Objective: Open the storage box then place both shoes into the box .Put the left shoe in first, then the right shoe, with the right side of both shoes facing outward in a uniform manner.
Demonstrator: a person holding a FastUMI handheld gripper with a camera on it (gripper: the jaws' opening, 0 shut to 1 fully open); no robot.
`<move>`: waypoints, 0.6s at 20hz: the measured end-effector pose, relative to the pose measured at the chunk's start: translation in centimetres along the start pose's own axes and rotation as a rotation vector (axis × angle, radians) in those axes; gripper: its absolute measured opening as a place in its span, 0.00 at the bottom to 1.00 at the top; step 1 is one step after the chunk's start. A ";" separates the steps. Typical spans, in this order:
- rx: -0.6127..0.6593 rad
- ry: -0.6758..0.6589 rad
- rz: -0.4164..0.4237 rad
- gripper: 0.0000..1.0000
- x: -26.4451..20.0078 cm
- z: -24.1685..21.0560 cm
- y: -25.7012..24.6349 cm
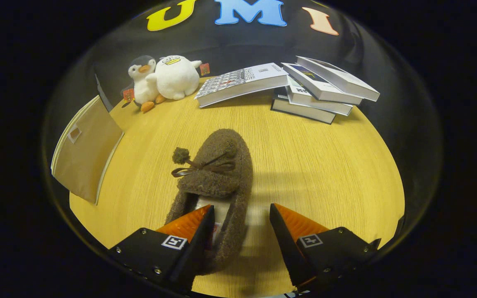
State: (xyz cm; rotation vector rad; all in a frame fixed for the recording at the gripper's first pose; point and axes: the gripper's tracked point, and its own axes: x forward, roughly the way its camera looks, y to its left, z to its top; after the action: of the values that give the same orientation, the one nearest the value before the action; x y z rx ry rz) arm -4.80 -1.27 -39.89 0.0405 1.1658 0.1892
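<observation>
With your gripper [241, 217] spread wide, one finger inside the brown fleece shoe [218, 182] lying mid-table and the other outside its side wall, close squarely on that wall before lifting toward the storage box [87, 151] at the table's left edge.

A brown fuzzy shoe [218, 182] w/ a bow and pom-pom lies on the wooden table [325, 165], near its front edge, toe pointing to the back. A beige fabric storage box [85, 157] sits at the table's left edge, lid shut.
</observation>
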 end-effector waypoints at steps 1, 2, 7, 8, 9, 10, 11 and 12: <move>0.002 -0.003 -0.009 0.78 0.0 0.2 -0.1; 0.006 0.001 -0.008 0.58 0.2 0.1 0.0; 0.020 0.060 -0.036 0.30 0.4 -0.1 0.4; 0.013 0.066 -0.043 0.30 0.5 -0.1 0.4; 0.037 0.036 -0.109 0.30 0.0 0.2 -0.6; 0.048 0.053 -0.112 0.02 0.4 0.0 -0.4; 0.049 0.041 -0.117 0.02 0.5 0.1 -0.5; 0.050 0.046 -0.118 0.02 0.4 0.2 -0.2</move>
State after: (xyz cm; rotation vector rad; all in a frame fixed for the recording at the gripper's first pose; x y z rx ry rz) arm -4.41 -1.38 -40.18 0.0118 1.2149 0.0569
